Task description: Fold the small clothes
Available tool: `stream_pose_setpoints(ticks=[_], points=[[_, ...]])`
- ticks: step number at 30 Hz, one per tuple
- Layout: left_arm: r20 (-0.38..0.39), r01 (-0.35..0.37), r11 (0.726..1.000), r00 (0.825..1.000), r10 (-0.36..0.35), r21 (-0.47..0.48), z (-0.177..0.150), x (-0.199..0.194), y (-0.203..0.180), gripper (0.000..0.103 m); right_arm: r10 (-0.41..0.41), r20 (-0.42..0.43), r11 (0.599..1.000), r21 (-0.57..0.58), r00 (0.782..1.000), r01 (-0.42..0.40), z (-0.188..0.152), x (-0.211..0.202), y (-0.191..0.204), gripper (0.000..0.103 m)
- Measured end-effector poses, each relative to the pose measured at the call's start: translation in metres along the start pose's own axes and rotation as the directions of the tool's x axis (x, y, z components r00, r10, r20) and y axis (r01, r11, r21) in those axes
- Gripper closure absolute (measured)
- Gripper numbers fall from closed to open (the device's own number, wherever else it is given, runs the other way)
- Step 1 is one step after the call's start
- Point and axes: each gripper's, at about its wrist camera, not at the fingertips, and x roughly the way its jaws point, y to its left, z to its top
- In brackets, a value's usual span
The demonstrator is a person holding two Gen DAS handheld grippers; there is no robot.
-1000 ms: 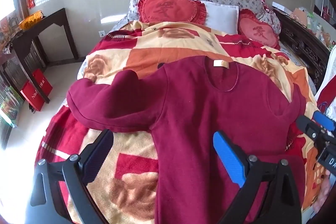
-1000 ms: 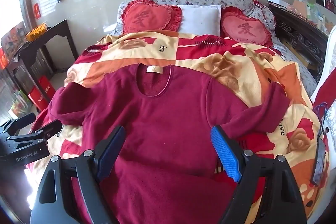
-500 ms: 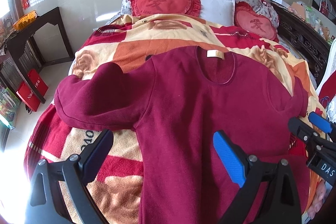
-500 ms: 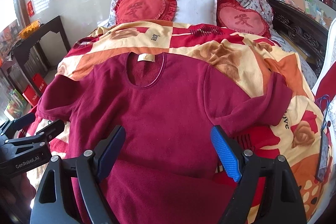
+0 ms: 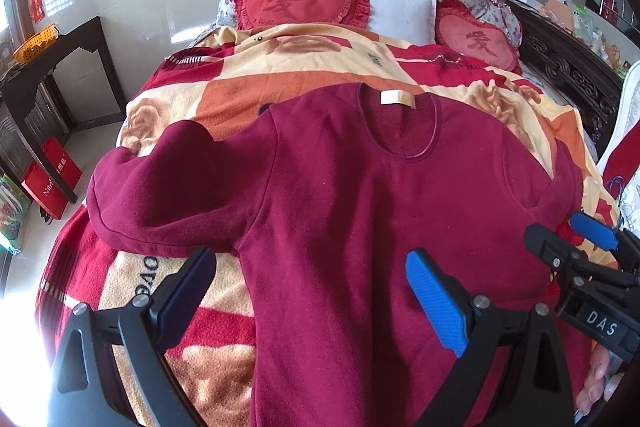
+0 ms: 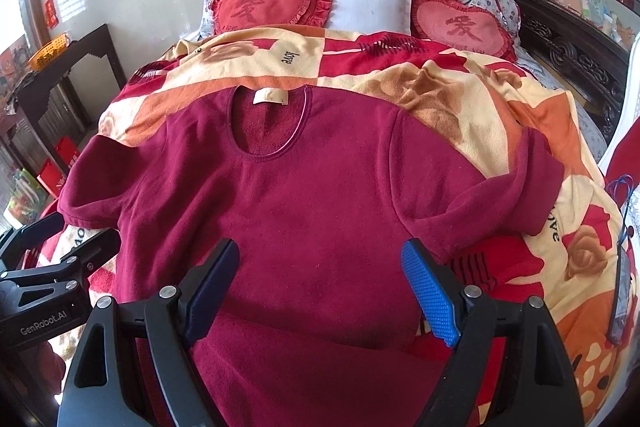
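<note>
A dark red fleece top (image 5: 360, 211) (image 6: 304, 211) lies face up on the bed, collar and cream label toward the pillows, both sleeves spread out sideways. Its lower part is folded up over the body near me. My left gripper (image 5: 312, 291) hovers open over the top's left side below the left sleeve (image 5: 168, 199). My right gripper (image 6: 320, 287) hovers open over the lower middle of the top, holding nothing. Each gripper shows at the edge of the other's view: the right gripper (image 5: 576, 243) and the left gripper (image 6: 64, 239).
A red, orange and cream blanket (image 6: 460, 87) covers the bed. Two red heart cushions (image 6: 268, 3) and a white pillow (image 6: 372, 5) sit at the head. A dark wooden side table (image 5: 44, 67) stands left; a carved wooden bed frame (image 6: 572, 55) runs along the right.
Both grippers have moved forward over the top and tilted down a little, so the garment fills more of each view. Both stay open.
</note>
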Motion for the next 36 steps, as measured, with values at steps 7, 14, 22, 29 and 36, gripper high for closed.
stream_pose_setpoints(ticks=[7, 14, 22, 29, 36], points=[[0.007, 0.006, 1.0, 1.0, -0.006, -0.001, 0.001, 0.002, 0.0, 0.005, -0.002, -0.039, 1.0, 0.014, 0.999, 0.003, 0.0, 0.007, 0.002, 0.034], [0.006, -0.001, 1.0, 1.0, 0.001, -0.016, 0.0, 0.004, 0.006, 0.005, -0.005, -0.046, 1.0, 0.007, 0.999, 0.006, 0.0, 0.01, 0.004, 0.034], [0.007, 0.0, 1.0, 1.0, 0.0, -0.024, -0.001, 0.003, 0.011, 0.005, 0.005, -0.027, 1.0, 0.006, 1.0, -0.005, 0.001, 0.013, 0.006, 0.034], [0.003, -0.014, 0.999, 1.0, 0.014, -0.038, -0.001, 0.005, 0.017, 0.005, 0.009, -0.035, 1.0, 0.002, 0.999, -0.009, 0.001, 0.015, 0.009, 0.034], [-0.004, -0.015, 0.999, 1.0, 0.015, -0.042, -0.003, 0.007, 0.019, 0.005, 0.007, -0.045, 1.0, -0.011, 0.999, -0.007, 0.0, 0.016, 0.013, 0.034]])
